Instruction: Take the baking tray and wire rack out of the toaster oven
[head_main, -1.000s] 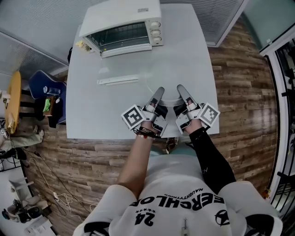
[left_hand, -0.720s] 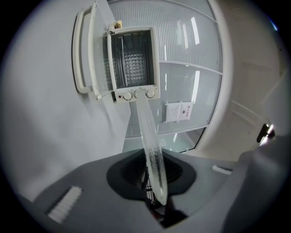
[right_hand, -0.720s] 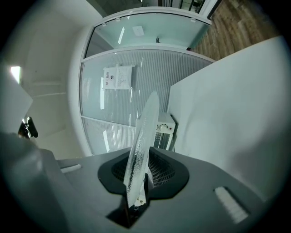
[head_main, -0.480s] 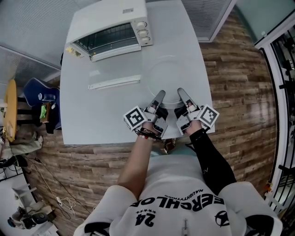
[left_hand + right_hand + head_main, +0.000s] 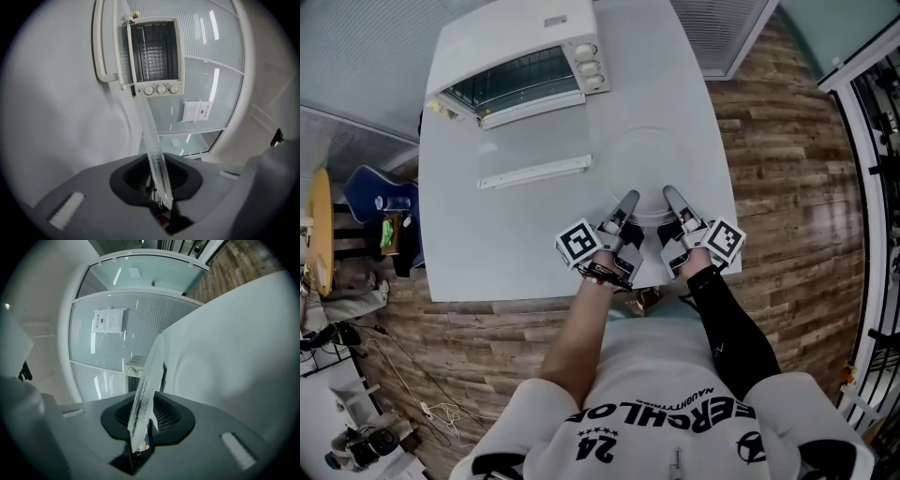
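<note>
A clear glass tray (image 5: 645, 161) hangs just over the white table (image 5: 487, 244), between both grippers and the toaster oven (image 5: 511, 47). My left gripper (image 5: 629, 200) is shut on its near rim (image 5: 157, 171); its jaws have just been opening slightly, the rim still between them. My right gripper (image 5: 669, 194) is shut on the same rim (image 5: 146, 385) a little to the right. The oven door (image 5: 534, 141) lies open and flat, its white handle (image 5: 534, 172) toward me. A wire rack (image 5: 153, 56) shows inside the oven cavity.
The oven's three knobs (image 5: 592, 66) are on its right side. The table's front edge (image 5: 534, 291) runs just below my hands. A blue chair (image 5: 384, 202) stands left of the table, and a ribbed glass partition (image 5: 206, 70) behind the oven.
Both grippers have sunk toward the tabletop with the clear tray held between them, and have come slightly nearer the front edge. The oven and its door have not moved.
</note>
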Demonstrator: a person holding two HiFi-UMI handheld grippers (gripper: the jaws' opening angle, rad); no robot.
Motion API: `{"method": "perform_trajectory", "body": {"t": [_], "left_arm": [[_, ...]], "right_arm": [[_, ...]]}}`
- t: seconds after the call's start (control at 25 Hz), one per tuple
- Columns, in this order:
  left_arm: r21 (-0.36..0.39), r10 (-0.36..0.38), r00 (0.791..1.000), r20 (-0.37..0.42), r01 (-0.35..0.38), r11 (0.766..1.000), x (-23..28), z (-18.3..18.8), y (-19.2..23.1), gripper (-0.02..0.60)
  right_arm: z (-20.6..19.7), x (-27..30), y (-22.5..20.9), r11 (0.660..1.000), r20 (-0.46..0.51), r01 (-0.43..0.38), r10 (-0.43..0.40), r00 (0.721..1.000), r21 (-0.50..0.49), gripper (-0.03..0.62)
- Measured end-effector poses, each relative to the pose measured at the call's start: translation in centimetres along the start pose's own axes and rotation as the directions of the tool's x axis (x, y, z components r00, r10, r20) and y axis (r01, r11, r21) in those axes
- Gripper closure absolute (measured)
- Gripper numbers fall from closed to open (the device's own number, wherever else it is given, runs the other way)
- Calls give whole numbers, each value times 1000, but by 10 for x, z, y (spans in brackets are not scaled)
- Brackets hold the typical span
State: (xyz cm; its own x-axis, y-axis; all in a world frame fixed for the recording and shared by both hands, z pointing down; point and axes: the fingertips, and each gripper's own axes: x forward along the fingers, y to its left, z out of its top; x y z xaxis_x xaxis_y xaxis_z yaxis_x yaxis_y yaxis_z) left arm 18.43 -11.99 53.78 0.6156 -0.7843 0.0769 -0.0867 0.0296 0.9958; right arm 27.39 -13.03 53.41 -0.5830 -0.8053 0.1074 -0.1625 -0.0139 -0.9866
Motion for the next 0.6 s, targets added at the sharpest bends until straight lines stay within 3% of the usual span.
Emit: {"method": "perform_trajectory", "body": {"t": [0.6], "left_arm": [[-33, 76, 996, -51, -78, 996, 1, 2, 32, 471]], "right_arm": [[-7, 5, -29, 994, -2, 97, -97, 995, 51, 542]]}}
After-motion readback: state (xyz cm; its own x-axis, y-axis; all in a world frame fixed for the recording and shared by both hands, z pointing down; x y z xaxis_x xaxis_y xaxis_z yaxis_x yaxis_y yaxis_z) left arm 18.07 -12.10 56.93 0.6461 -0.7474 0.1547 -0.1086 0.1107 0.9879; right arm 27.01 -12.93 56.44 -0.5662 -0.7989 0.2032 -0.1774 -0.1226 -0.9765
